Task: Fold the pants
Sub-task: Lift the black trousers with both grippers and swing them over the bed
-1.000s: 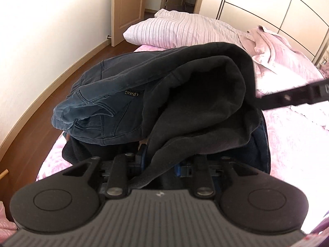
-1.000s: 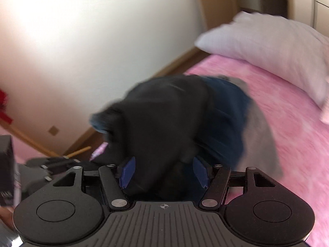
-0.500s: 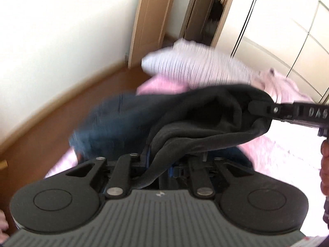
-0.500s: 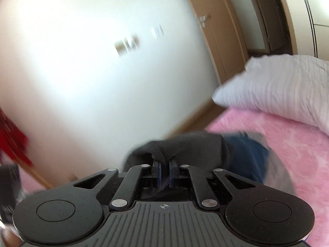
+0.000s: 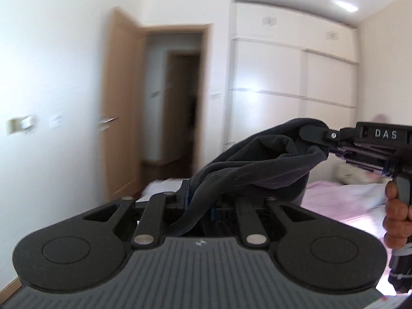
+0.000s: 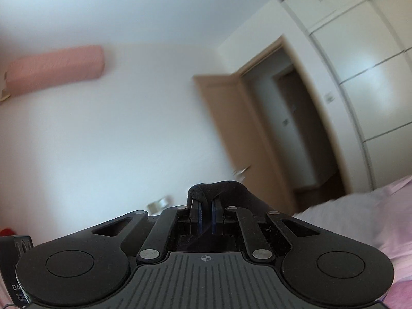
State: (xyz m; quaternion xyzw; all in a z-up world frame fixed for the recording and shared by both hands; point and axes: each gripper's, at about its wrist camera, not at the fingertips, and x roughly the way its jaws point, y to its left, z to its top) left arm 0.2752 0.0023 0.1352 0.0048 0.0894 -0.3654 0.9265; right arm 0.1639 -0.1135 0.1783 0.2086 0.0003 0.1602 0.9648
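A bedroom with a white wardrobe (image 5: 291, 97) and an open door (image 5: 121, 103) frames a pair of dark pants (image 5: 257, 170) held in the air above a pink bed (image 5: 342, 200). The 2 grippers share the load: the left gripper (image 5: 199, 202) pinches 1 bunched edge, while the right gripper (image 6: 206, 212) clamps another fold. With so little cloth caught, either grip could slip, dropping the pants in a heap.

You are holding both grippers raised and about level: the left gripper (image 5: 199, 203) and the right gripper (image 6: 206, 212) are each clamping dark cloth (image 5: 257, 170) in their jaws.
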